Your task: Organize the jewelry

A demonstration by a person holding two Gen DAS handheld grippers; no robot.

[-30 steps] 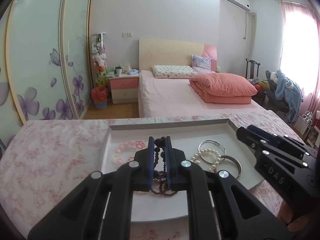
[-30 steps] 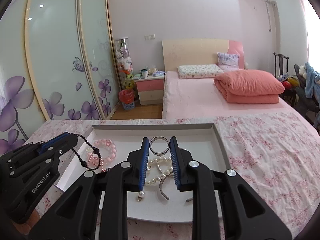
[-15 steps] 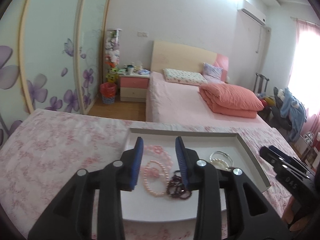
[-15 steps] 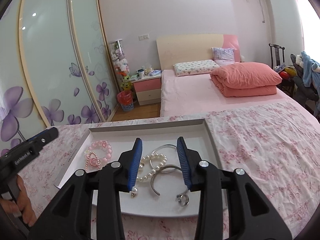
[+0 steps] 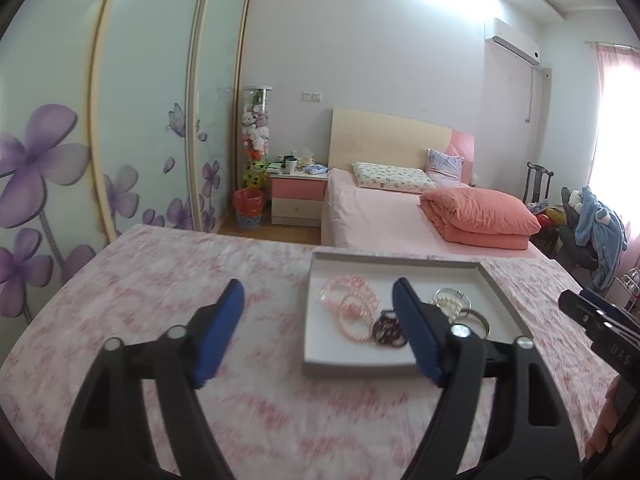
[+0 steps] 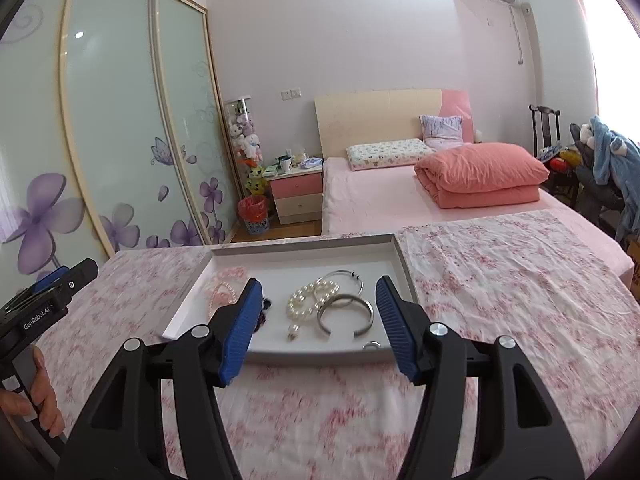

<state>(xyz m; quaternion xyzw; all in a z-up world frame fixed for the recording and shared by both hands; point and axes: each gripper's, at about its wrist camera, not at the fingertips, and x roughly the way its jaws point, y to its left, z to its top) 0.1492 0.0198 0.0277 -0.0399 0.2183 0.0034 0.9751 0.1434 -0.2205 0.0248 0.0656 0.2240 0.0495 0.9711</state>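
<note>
Both the left gripper (image 5: pixel 318 330) and right gripper (image 6: pixel 318 326) have just been opening, jaws apart and empty; a careless reach could tangle the pearl bracelet (image 6: pixel 310 300) with what looks like a silver bangle (image 6: pixel 345 312) in the tray (image 6: pixel 304 248) at centre frame.

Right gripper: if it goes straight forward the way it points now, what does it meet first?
Probably the white tray: the open right gripper points slightly down at it, with the pearl bracelet and silver bangle in line between its fingers. Depth is unclear; nothing is held.
</note>
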